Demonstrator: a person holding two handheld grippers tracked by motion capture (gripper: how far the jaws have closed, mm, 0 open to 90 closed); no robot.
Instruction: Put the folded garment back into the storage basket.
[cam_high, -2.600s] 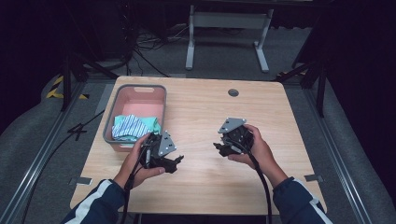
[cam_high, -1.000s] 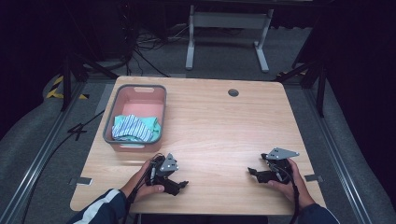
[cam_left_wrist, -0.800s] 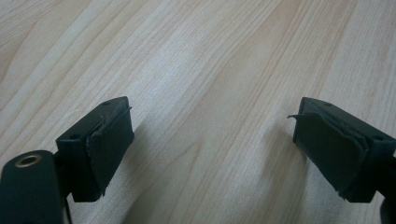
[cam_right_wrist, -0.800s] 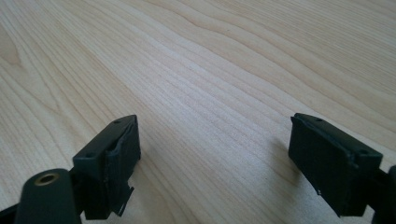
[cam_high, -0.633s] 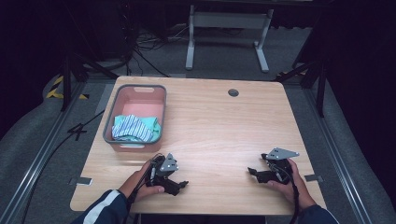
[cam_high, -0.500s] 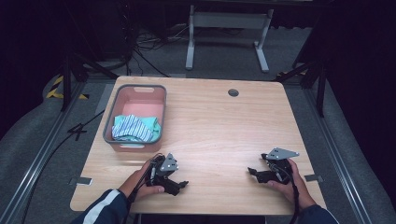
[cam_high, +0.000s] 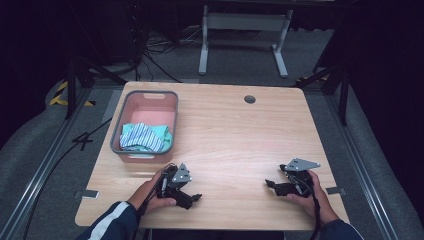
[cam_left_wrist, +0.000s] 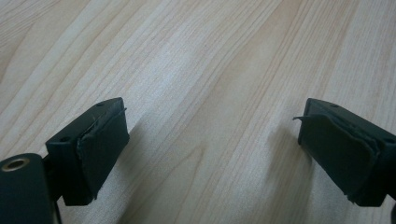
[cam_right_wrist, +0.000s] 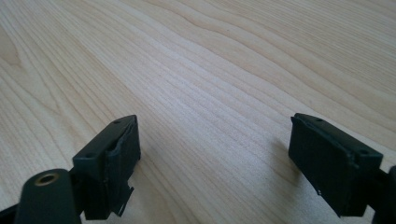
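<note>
Overhead: pale wood-grain table (cam_high: 235, 130), rectangular. Pink plastic basket (cam_high: 145, 102) at far left, rounded rim, holding crumpled striped teal-and-white cloth (cam_high: 145, 137). Left gripper (cam_high: 192, 199) at near left, pointing right; right gripper (cam_high: 270, 184) at near right, pointing left; well apart.

Left gripper view: black padded jaws spread wide over bare grain, nothing between.

Right gripper view: likewise wide, pads frayed, nothing held.
</note>
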